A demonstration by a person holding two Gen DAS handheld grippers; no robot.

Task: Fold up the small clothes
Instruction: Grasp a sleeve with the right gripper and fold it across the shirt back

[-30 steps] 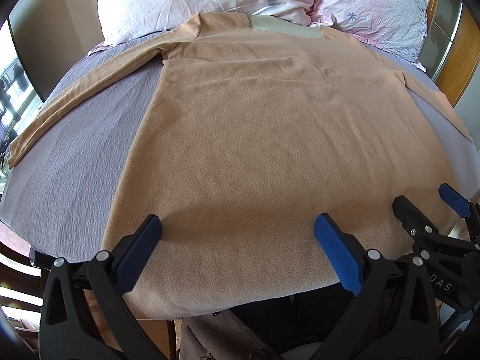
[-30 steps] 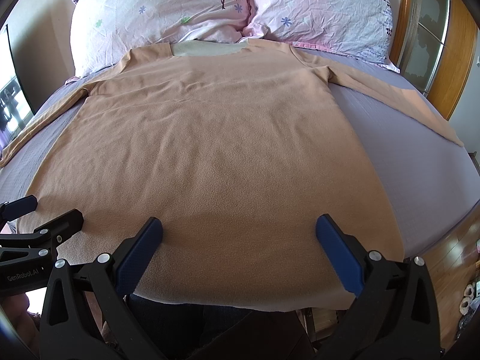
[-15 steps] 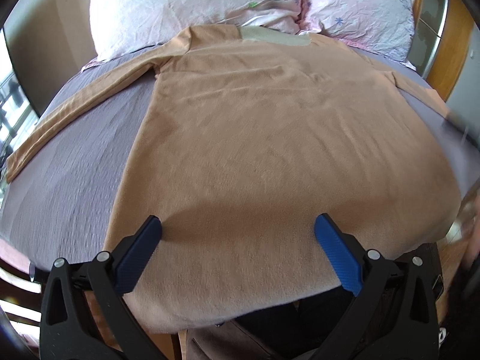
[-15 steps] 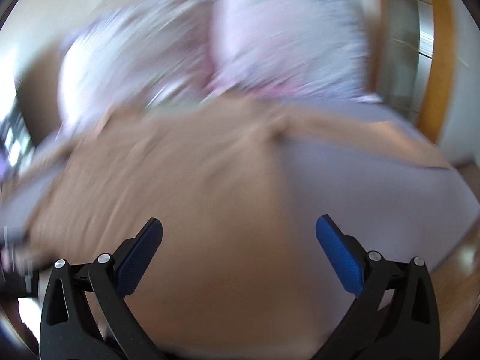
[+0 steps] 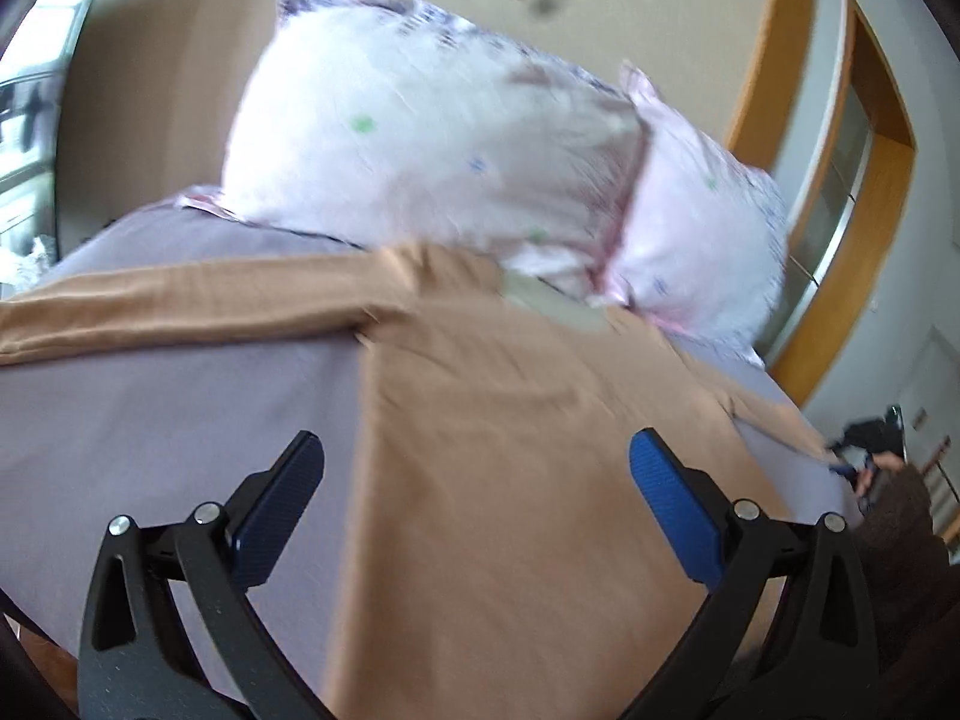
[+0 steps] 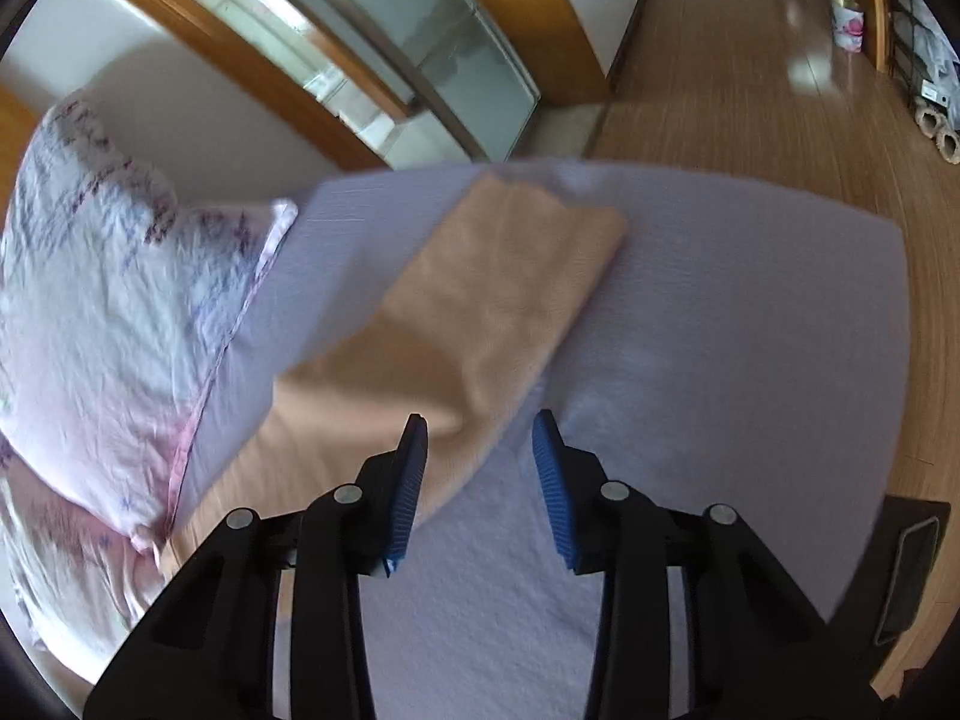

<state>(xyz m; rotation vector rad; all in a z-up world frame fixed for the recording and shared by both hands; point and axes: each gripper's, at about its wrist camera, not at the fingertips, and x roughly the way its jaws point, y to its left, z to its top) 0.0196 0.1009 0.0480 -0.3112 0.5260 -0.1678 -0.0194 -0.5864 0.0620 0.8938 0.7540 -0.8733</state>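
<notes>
A tan long-sleeved top [image 5: 510, 450] lies flat on the grey-lilac bed sheet [image 5: 150, 432], collar toward the pillows. Its left sleeve [image 5: 180, 306] stretches out to the left. My left gripper [image 5: 474, 474] is open above the top's left side edge, holding nothing. In the right wrist view the top's right sleeve [image 6: 498, 300] lies on the sheet [image 6: 750, 330] toward the bed's corner. My right gripper [image 6: 480, 438] is partly open just above the sleeve, its fingertips on either side of the sleeve's near edge, not gripping it.
Two pink floral pillows [image 5: 420, 138] [image 5: 702, 228] lean at the head of the bed; one shows in the right wrist view [image 6: 108, 312]. A wooden door frame [image 5: 774, 120] and wooden floor [image 6: 750, 90] lie beyond the bed's right edge.
Both grippers have left the hem. The left has moved forward and left toward the shoulder side. The right has swung right over the right sleeve and narrowed its jaws.
</notes>
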